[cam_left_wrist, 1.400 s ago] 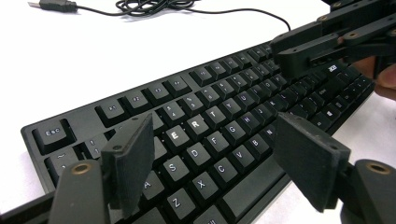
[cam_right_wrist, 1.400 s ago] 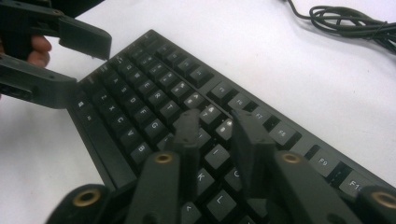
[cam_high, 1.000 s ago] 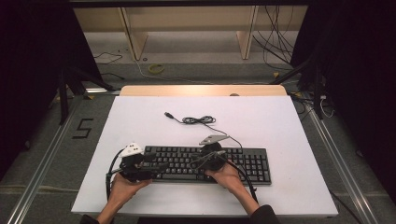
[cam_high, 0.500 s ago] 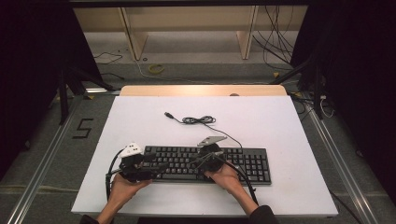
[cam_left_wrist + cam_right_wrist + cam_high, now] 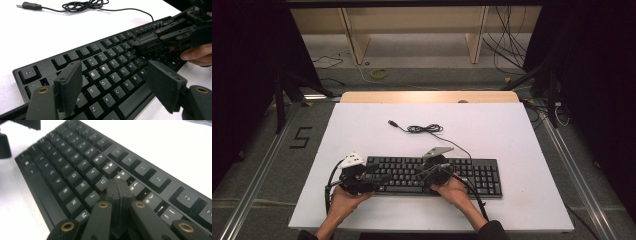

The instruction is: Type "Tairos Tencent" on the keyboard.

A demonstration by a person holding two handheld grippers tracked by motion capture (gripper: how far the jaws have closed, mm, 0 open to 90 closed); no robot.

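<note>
Black keyboard [image 5: 432, 175] lower centre, my right gripper [image 5: 119, 187] pinched closed over its keys, my left gripper [image 5: 113, 86] spread wide.

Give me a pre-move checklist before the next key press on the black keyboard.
1. Right gripper jaws shut to a single tip: ok.
2. Its tip is over the keys near U and J: ok; whether it touches a key: cannot tell.
3. Left gripper jaws open, nothing between them, above the left letter keys: ok.
4. Keyboard lies flat on the white table: ok.
5. Cable coiled behind the keyboard, its USB plug lying loose, so unplugged: not ok.
</note>
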